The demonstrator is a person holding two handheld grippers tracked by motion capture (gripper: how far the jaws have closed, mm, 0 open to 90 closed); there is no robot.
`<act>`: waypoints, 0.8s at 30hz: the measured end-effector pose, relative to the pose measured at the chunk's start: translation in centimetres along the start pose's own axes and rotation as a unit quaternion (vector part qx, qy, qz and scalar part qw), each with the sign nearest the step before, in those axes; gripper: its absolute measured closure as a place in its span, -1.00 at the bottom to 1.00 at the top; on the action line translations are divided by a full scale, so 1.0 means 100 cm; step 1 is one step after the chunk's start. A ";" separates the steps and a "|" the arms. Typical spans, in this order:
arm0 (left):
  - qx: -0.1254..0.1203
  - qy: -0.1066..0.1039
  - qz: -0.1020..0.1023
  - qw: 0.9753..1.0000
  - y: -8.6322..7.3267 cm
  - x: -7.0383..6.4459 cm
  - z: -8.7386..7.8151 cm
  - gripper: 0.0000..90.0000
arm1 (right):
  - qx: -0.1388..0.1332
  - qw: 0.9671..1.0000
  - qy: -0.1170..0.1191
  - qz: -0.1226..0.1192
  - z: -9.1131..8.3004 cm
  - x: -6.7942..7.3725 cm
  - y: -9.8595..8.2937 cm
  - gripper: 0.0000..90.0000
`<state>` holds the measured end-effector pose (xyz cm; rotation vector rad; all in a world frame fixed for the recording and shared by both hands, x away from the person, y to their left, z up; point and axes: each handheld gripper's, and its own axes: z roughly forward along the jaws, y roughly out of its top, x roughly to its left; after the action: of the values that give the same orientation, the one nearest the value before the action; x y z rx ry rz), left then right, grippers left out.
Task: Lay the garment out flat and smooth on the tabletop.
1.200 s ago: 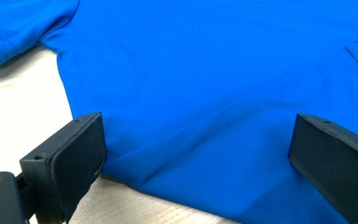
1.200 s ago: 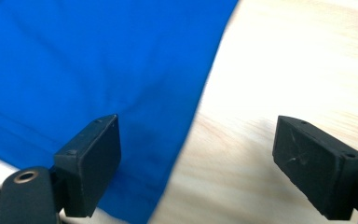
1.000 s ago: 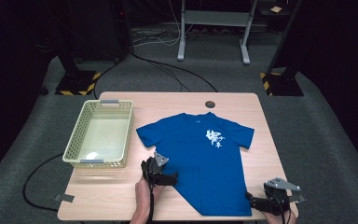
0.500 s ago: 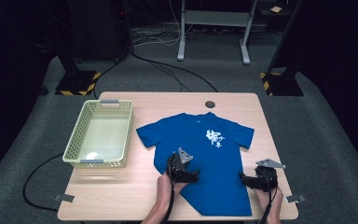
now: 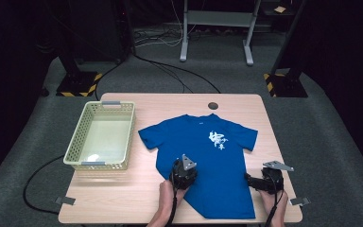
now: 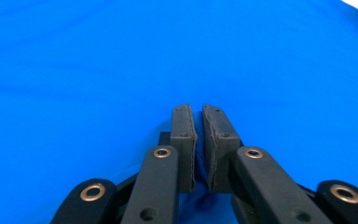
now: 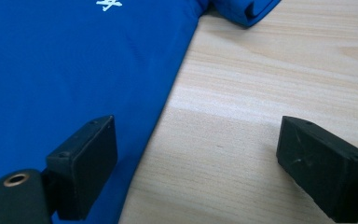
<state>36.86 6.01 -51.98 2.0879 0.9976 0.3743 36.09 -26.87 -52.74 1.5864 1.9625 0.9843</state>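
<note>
Blue T-shirt [image 5: 203, 156] flat, unfolded. Left gripper [image 6: 198, 140] nearly closed over cloth, grip unclear. Right gripper [image 7: 205, 163] wide open astride side hem. Folding all ahead.

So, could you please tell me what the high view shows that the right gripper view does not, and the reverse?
High view alone: the yellow basket left of the blue T-shirt, and the left gripper over the shirt's left side. Right gripper view alone: the right gripper with jaws wide apart, astride the shirt's side edge, one over cloth, one over bare wood. Both share the shirt, its white print and the wooden table.
</note>
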 end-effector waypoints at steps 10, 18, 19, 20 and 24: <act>-0.042 -0.005 -0.003 0.999 -0.033 0.003 -0.052 0.87 | -0.004 1.000 0.006 0.005 -0.001 -0.002 -0.001 -0.72; -0.032 0.010 -0.009 0.999 -0.075 0.008 -0.089 0.85 | -0.004 1.000 0.011 0.009 -0.001 -0.003 0.000 -0.72; -0.031 0.017 -0.008 0.999 -0.080 0.008 -0.094 0.85 | -0.004 1.000 0.012 0.009 -0.001 -0.003 0.000 -0.71; -0.030 0.019 -0.010 0.999 -0.084 0.008 -0.097 0.84 | -0.004 1.000 0.011 0.008 -0.001 -0.004 0.000 -0.71; -0.015 0.022 -0.013 1.000 -0.097 0.012 -0.108 0.70 | -0.004 1.000 0.008 0.007 -0.001 -0.006 0.000 -0.70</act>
<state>26.63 16.33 -52.26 2.0453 1.0378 0.4207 36.18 -27.46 -52.70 1.5951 1.9572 1.0119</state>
